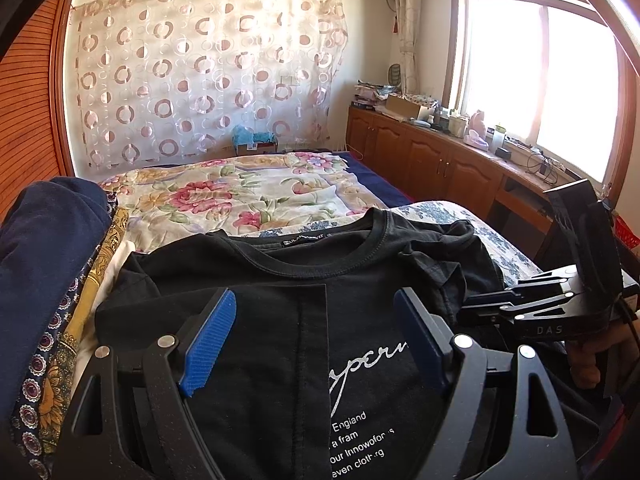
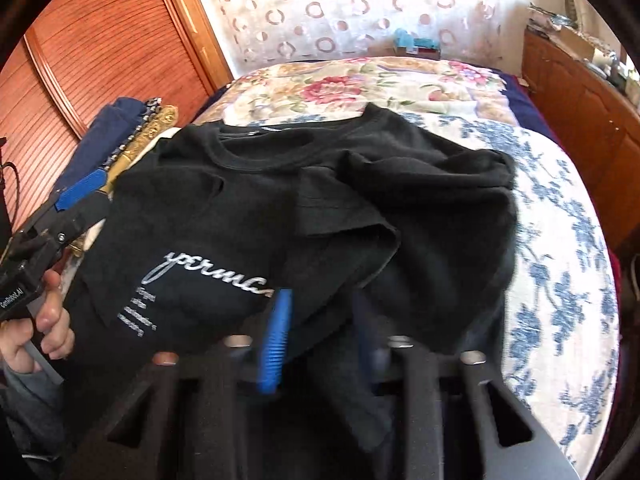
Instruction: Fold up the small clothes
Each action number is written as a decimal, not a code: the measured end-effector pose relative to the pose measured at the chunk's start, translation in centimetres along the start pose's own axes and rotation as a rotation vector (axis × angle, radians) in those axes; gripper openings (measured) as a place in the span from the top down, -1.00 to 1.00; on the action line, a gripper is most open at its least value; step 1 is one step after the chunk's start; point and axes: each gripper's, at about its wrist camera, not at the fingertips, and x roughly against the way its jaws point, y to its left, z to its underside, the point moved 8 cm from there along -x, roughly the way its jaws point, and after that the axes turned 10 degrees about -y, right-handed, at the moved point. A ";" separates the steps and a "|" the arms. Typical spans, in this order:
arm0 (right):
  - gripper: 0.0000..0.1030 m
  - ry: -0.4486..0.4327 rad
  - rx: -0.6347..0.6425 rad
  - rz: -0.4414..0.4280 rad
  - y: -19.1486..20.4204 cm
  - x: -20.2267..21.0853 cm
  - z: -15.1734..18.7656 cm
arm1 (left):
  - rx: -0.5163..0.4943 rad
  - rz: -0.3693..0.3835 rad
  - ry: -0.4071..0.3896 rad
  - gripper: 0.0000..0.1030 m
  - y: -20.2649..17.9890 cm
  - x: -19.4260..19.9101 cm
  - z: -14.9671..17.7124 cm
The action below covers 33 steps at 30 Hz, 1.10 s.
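A black T-shirt (image 1: 280, 280) with white lettering lies front up on the bed, its left side folded in over the chest. My left gripper (image 1: 316, 340) hovers open just above the shirt's front, blue pads wide apart with nothing pinched. In the right wrist view one of its blue pads (image 2: 80, 192) shows at the shirt's left edge, a hand holding the handle. My right gripper (image 2: 320, 332) stands at the T-shirt (image 2: 240, 208), its pads close together with a bunched fold of black cloth near the right sleeve between them. From the left wrist view the right gripper (image 1: 468, 308) reaches in from the right.
A pile of folded clothes (image 1: 44, 260), navy on top and patterned yellow beneath, lies left of the shirt. A floral quilt (image 1: 240, 196) covers the far bed, a blue-flowered sheet (image 2: 560, 260) the right. A cluttered wooden cabinet (image 1: 440, 160) runs along the right, a slatted wardrobe door (image 2: 100, 60) stands left.
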 end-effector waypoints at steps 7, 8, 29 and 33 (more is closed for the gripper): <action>0.91 -0.025 -0.018 -0.138 4.0 -1.2 -0.2 | 0.025 -0.017 -0.014 -0.60 1.1 0.3 -0.3; 0.91 -0.018 -0.017 -0.161 4.6 -1.4 0.0 | 0.030 -0.019 -0.015 -0.60 1.2 0.2 -0.4; 0.17 -0.061 0.101 0.164 -0.6 1.5 2.2 | 0.006 0.027 0.061 -0.60 0.5 -0.9 0.0; 0.13 -0.045 0.086 0.214 -2.3 1.3 3.9 | -0.022 0.086 0.118 -0.59 -1.3 -2.1 -0.1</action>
